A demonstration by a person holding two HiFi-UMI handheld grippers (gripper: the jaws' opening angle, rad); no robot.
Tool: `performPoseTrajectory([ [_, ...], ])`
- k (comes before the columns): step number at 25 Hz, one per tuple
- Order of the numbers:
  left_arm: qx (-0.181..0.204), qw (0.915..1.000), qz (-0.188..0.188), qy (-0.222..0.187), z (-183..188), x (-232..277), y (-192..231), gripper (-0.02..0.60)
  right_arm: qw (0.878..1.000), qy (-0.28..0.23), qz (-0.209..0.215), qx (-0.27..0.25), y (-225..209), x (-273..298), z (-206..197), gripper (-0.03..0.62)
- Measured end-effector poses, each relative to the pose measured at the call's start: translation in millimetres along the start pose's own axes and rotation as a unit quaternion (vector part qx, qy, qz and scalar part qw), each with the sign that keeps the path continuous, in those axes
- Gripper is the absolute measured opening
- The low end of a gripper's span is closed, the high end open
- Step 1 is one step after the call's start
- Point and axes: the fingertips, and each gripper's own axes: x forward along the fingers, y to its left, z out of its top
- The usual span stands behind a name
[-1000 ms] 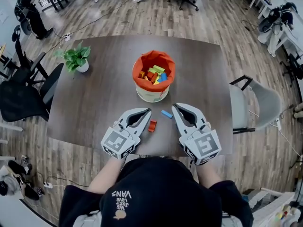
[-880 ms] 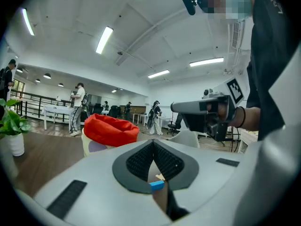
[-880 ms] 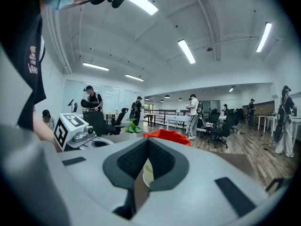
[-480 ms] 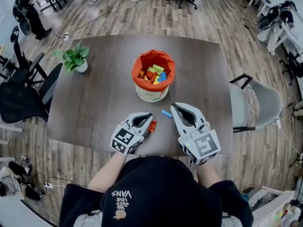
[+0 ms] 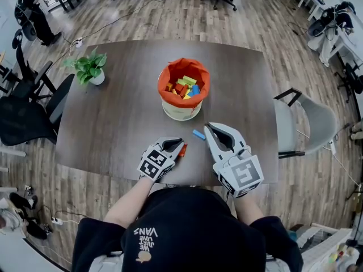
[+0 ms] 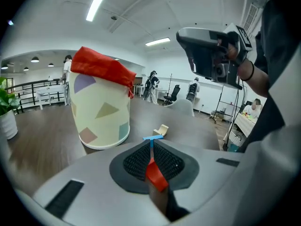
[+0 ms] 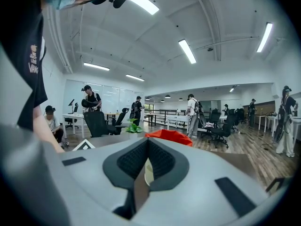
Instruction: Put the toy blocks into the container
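Noting our left claw (image 5: 179, 144) closed empty, tips down at the red block (image 5: 182, 150) on the bench (image 5: 113, 123) — blue block (image 5: 198, 134) just beside our right claw (image 5: 207, 128), likewise closed; orange-lined container (image 5: 181, 113) beyond, holding more blocks (image 5: 184, 88).

Matt wood-look table (image 5: 113, 118), perhaps laminate

The word "VANS" is read, upside down, on the person's black shirt (image 5: 146, 232) (the smaller lines printed beside it cannot be made out). The same print is seen sideways in the right gripper view.
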Motion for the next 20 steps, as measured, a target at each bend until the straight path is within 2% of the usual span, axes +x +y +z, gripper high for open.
performPoseTrajectory([
  [14,0.038,0.9958,-0.011,0.083,-36,22,2,0.020,1.000,0.007,0.005,0.005,1,-3,-7,0.018],
  [17,0.057,0.9924,-0.019,0.107,-43,27,0,0.140,1.000,0.008,0.006,0.007,2,-3,-8,0.018],
  [20,0.090,0.9874,-0.029,0.127,-50,33,-4,0.169,1.000,0.009,0.007,0.008,1,-4,-9,0.018],
])
